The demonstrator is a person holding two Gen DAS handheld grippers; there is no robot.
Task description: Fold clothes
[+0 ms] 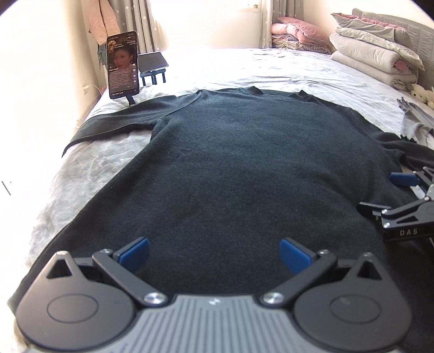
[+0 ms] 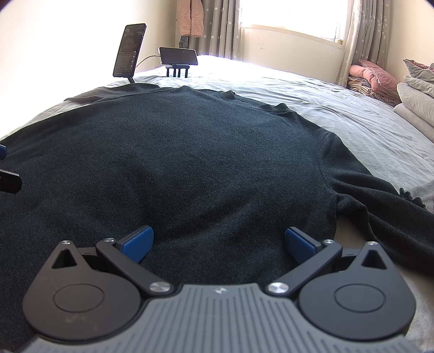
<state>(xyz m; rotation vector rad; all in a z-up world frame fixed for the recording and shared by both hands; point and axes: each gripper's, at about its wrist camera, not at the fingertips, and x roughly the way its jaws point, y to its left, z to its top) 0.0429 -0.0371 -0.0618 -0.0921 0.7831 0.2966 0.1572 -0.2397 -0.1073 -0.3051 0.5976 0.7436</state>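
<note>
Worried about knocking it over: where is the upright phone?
The upright phone stands far left on the bed, just beyond the sweater's left sleeve, beside a second phone.

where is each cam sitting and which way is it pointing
Left wrist: on the left gripper, low over the hem, looking up the dark sweater toward the phone; its own open fingers and the right gripper show.
Right wrist: on the right gripper, near the right sleeve, facing the window; own open fingers show.
Shared: sweater, bed, phone.
</note>
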